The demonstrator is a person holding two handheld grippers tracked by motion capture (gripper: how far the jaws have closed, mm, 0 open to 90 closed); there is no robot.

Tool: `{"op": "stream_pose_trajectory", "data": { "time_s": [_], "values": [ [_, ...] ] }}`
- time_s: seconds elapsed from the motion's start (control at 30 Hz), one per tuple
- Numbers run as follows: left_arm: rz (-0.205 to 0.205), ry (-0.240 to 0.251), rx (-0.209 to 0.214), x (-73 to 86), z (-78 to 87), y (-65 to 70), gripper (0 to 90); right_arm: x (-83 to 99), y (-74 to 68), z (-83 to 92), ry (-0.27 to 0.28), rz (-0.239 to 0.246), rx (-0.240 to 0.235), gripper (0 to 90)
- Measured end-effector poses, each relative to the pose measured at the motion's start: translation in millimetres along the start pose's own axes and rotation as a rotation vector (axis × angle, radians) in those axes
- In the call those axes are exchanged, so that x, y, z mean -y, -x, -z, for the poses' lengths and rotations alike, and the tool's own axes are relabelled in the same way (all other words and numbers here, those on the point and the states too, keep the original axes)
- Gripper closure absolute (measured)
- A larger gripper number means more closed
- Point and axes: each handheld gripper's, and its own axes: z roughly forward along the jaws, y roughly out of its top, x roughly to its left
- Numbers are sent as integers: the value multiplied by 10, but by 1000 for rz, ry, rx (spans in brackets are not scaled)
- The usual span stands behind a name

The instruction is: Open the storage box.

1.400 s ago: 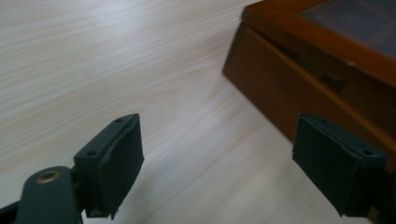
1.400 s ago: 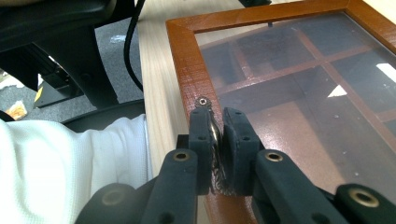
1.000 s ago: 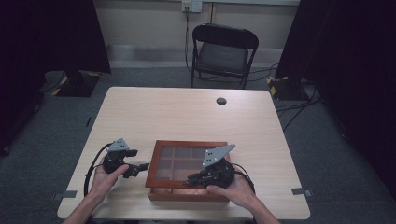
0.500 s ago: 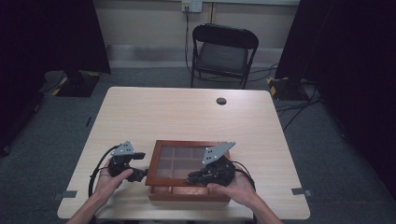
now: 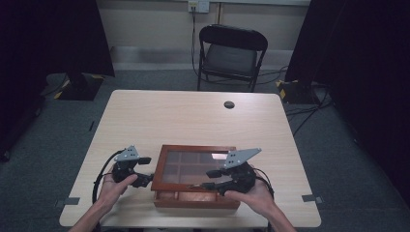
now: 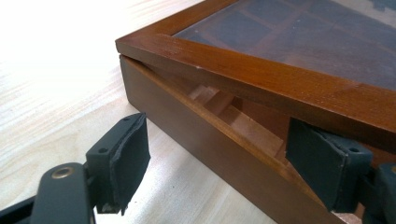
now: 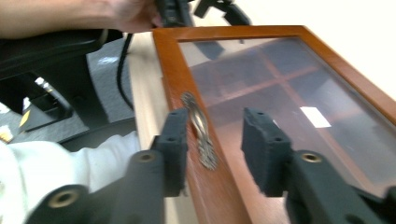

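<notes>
Right gripper (image 7: 212, 140), jaws spread, straddles the metal handle (image 7: 200, 130) of the glass-lidded brown wooden box (image 5: 196, 176); left gripper (image 6: 224, 172) gapes at its raised lid corner.

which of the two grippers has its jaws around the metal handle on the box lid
The right gripper: its open jaws stand either side of the metal handle on the lid's front rail. The left gripper is at the box's side, by the gap under the lid.

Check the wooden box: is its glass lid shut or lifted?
Slightly lifted. In the left gripper view a wedge-shaped gap opens between the glass lid and the wooden box, with the inner dividers visible through it.
</notes>
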Motion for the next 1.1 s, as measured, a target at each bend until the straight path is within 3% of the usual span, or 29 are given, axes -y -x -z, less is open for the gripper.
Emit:
{"op": "stream_pose_trajectory", "data": {
  "time_s": [0.2, 0.33, 0.4, 0.67, 1.1],
  "values": [
    [8, 35, -12, -27, 39, 13, 229, 81, 62, 129, 42, -32, 34, 314],
    [11, 74, -31, -62, 83, 39, 270, 103, 63, 158, 55, -33, 55, 242],
    [25, 88, -7, -78, 89, 44, 250, 109, 70, 169, 62, -36, 59, 228],
    [4, 125, 23, -210, 84, 128, 220, 124, 95, 222, 81, -42, 86, 200],
    [-36, 129, 7, -341, 86, 149, 233, 158, 165, 264, 83, -50, 157, 217]
  ]
}}
